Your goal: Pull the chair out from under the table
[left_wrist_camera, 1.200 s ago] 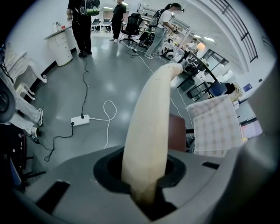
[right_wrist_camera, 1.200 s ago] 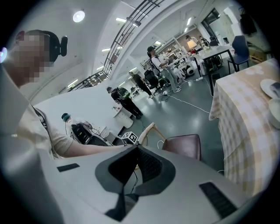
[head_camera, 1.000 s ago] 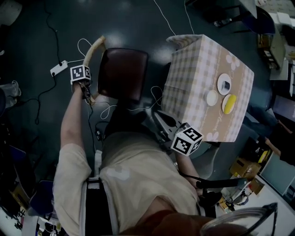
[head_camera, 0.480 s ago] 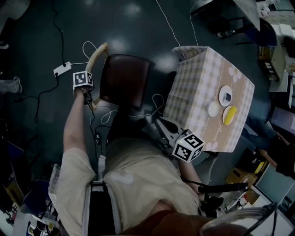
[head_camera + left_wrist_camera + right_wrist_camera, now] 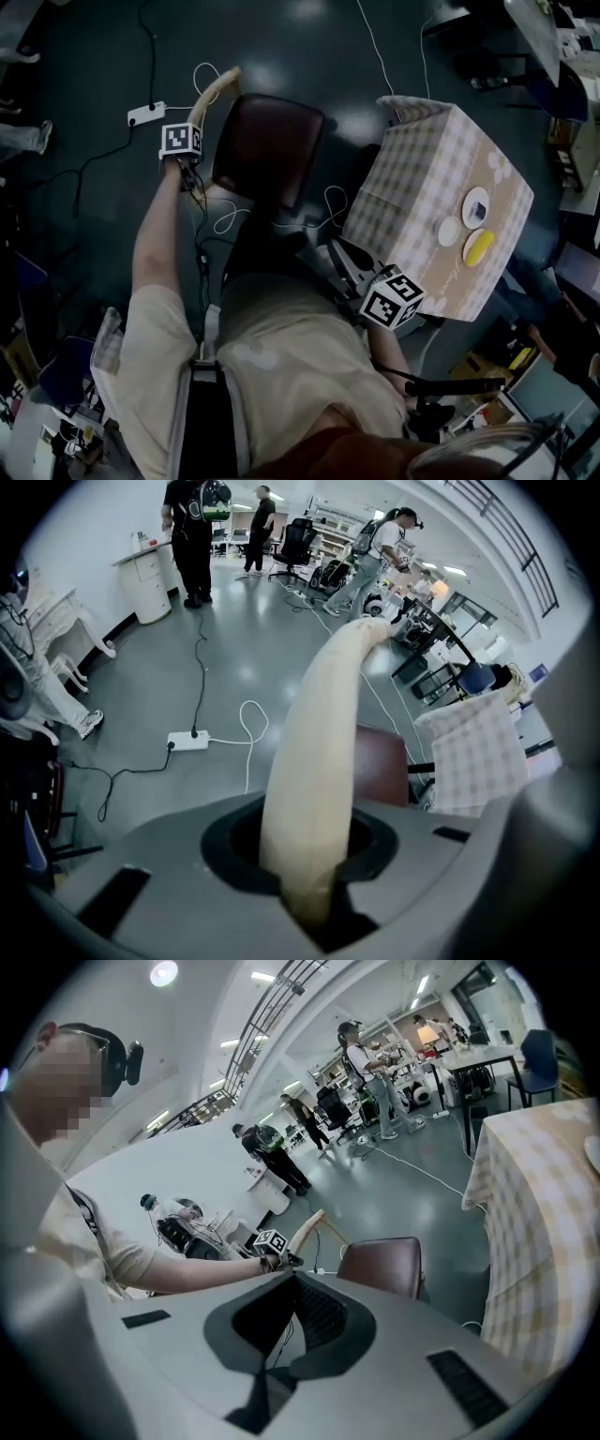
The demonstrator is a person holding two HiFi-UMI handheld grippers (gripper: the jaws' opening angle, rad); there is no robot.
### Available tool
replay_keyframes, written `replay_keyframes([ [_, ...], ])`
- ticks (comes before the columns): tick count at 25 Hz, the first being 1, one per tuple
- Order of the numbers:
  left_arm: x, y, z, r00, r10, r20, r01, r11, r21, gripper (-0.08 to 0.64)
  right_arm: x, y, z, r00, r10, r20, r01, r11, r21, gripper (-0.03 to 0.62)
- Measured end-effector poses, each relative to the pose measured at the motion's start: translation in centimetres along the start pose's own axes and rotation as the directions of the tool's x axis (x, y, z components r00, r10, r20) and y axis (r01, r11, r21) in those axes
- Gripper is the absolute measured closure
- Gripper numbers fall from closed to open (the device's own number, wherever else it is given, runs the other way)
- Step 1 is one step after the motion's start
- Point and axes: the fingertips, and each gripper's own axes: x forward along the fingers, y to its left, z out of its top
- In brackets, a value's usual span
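A person stands over a chair [image 5: 270,155] on a dark workshop floor [image 5: 94,56], a hand-held gripper in each hand. The left hand-held gripper [image 5: 305,902] points steeply down and is clenched on the chair's curved cream back rail [image 5: 319,733], which rises from between its jaws. The right hand-held gripper [image 5: 289,1316] is held low in front of the person's body, near the table's corner, its jaws pressed together with nothing between them. The chair's brown seat [image 5: 272,141] lies in the open just beside the table, with a strip of floor showing between seat and cloth. A checked cloth [image 5: 412,192] drapes the tabletop [image 5: 497,281], which carries a white plate [image 5: 476,206], a smaller pale disc [image 5: 450,231] and a yellow item [image 5: 479,247] close together. A white power strip [image 5: 147,114] and loose cables [image 5: 225,217] lie on the floor around the chair. In the gripper views, other people stand among desks in the background.
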Motion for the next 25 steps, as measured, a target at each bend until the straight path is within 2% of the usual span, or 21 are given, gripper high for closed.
replay_keyframes([
  [6,-0.7,1.8,0.7,0.999,0.034,0.021,-0.035,0.999,0.021,0.463,0.9,0.2,-0.1,1.000,0.020,-0.021,-0.020,1.000,-0.022,0.583],
  [12,-3.1,2.1,1.6,0.995,0.057,0.078,-0.058,0.998,0.003,0.300,-0.9,-0.1,0.7,0.999,-0.008,0.048,0.008,1.000,-0.014,0.583],
  [15,-6.4,2.5,2.3,0.979,0.106,0.173,-0.117,0.992,0.053,0.298,-1.8,-0.2,1.4,0.994,-0.008,0.107,0.007,1.000,0.010,0.583],
  [16,-7.8,2.7,2.9,0.966,0.122,0.227,-0.137,0.989,0.053,0.298,-2.1,-0.3,1.7,0.991,-0.012,0.130,0.009,1.000,0.019,0.583],
  [18,-10.9,2.5,4.5,0.926,0.135,0.352,-0.144,0.990,0.001,0.298,-2.8,-0.7,2.1,0.984,-0.027,0.178,0.018,0.998,0.052,0.583],
  [20,-14.4,2.2,5.6,0.874,0.116,0.471,-0.092,0.993,-0.073,0.301,-3.1,-1.3,2.4,0.974,-0.030,0.222,0.005,0.993,0.115,0.583],
  [22,-18.4,1.3,6.3,0.809,0.065,0.584,-0.006,0.995,-0.102,0.319,-3.3,-1.1,2.6,0.962,0.003,0.273,-0.063,0.976,0.211,0.583],
  [24,-20.9,-2.4,7.5,0.750,-0.026,0.661,0.080,0.995,-0.052,0.356,-4.6,-0.8,2.9,0.941,0.039,0.336,-0.145,0.944,0.295,0.583],
  [25,-21.3,-5.2,8.1,0.729,-0.082,0.680,0.116,0.993,-0.004,0.386,-5.5,-0.8,3.0,0.930,0.047,0.365,-0.171,0.933,0.315,0.583],
])
